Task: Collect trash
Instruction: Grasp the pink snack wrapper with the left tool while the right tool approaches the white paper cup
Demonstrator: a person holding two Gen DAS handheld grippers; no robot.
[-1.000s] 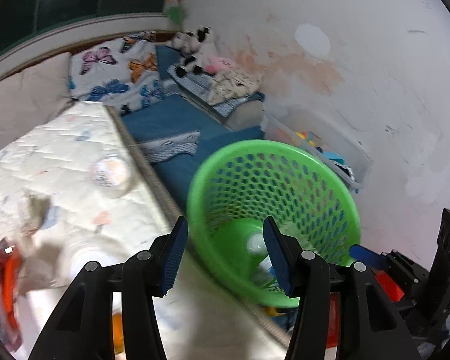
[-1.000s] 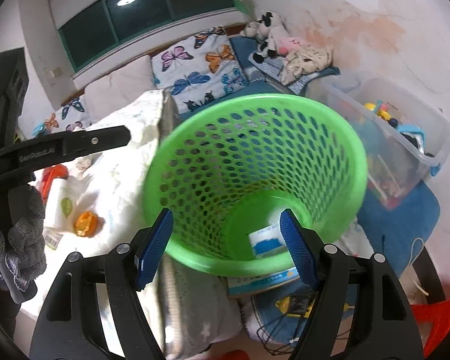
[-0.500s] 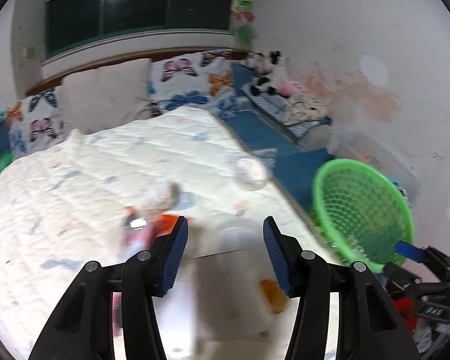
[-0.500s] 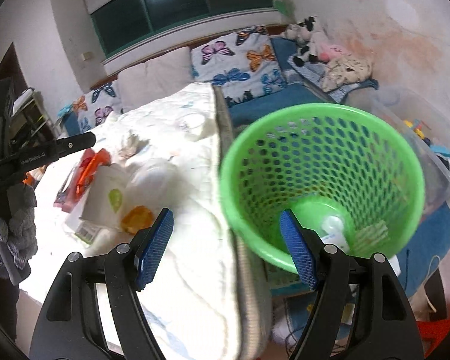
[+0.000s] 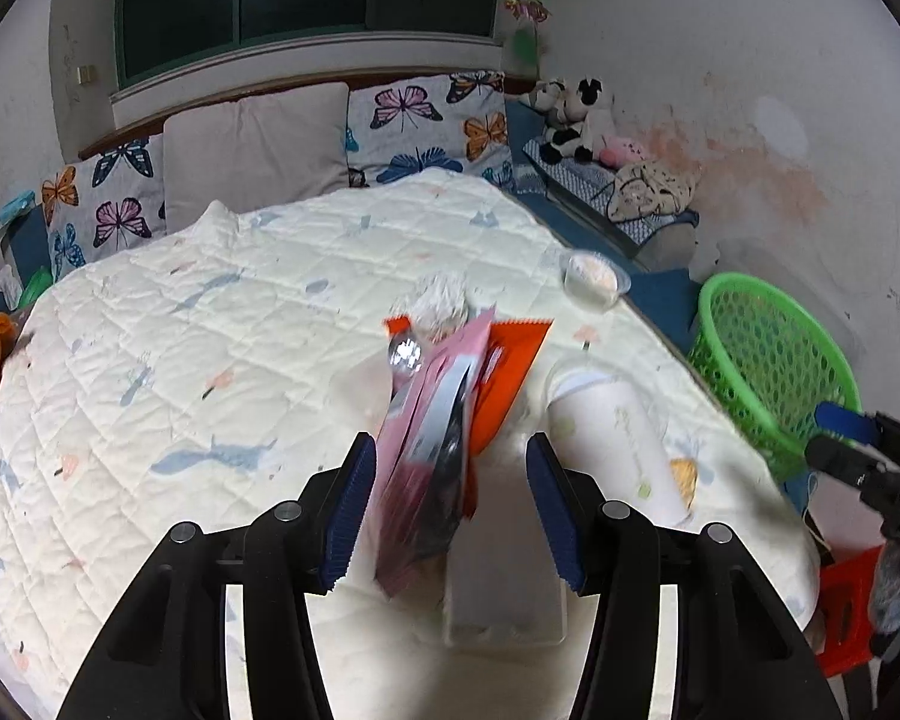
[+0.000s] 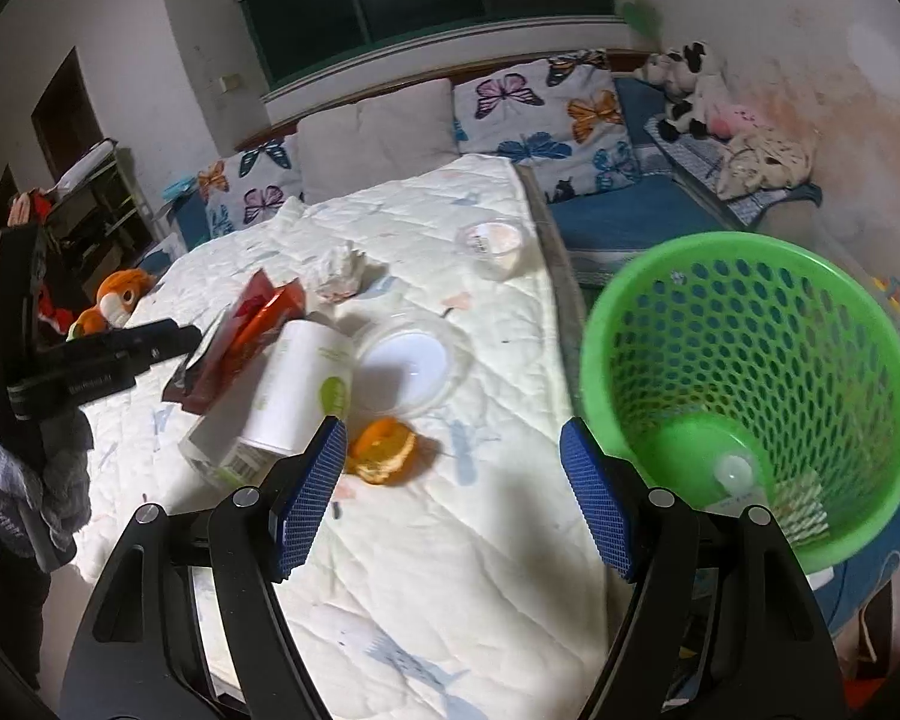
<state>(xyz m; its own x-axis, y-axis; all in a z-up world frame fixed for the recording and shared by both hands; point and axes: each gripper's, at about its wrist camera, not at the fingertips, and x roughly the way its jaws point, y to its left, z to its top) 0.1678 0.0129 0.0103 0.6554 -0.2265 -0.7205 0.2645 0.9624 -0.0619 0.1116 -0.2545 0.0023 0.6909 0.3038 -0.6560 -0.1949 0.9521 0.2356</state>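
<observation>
Trash lies on the white quilted bed (image 5: 210,324). My left gripper (image 5: 455,507) is open low over it. A pink wrapper (image 5: 426,468) rises between its pads, close to the left one, with an orange wrapper (image 5: 510,372) behind and a white carton (image 5: 504,594) below. A white cylinder (image 5: 618,438) lies to the right. My right gripper (image 6: 453,501) is open and empty, with an orange peel (image 6: 384,450) just ahead of its left pad. The green basket (image 6: 744,384) stands right of the bed and holds a small bottle (image 6: 732,474).
A crumpled tissue (image 6: 339,270), a clear cup (image 6: 492,246) and a round clear lid (image 6: 408,366) also lie on the quilt. Butterfly pillows (image 5: 426,120) line the headboard. Plush toys (image 5: 570,120) sit on a blue mattress by the wall. A red stool (image 5: 846,588) stands beside the bed.
Both views have swung left, away from the basket and onto the bed. The left gripper now hangs over the wrappers, and the basket sits at the right of the right wrist view. Jaws unchanged.
</observation>
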